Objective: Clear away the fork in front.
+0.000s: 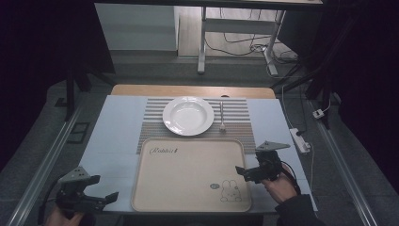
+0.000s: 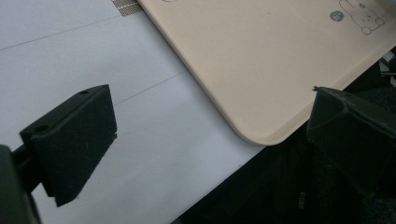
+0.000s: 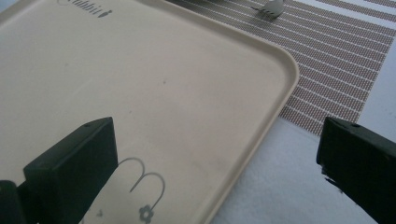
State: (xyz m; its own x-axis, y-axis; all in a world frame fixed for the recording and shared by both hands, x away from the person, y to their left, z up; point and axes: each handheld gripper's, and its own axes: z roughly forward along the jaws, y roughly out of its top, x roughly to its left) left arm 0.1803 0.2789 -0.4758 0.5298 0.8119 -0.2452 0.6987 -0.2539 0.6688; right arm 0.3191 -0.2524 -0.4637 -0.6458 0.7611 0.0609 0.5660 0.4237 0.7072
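— What's on the table (image 1: 117,122)?
— A beige tray (image 1: 188,174) at the near edge, bare. Behind it a striped mat (image 1: 237,115) with a white plate (image 1: 188,115) and, just right of that, a fork (image 1: 222,117).
— And the grippers?
— The right gripper (image 1: 245,172) hangs at the tray's right rim, jaws spread wide, gripping nothing. The left gripper (image 1: 106,197) sits off the tray's near left corner, also gaping, apart from it.

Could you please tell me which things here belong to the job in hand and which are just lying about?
In the job:
tray
left claw
right claw

Lying about:
plate
fork
placemat
power strip
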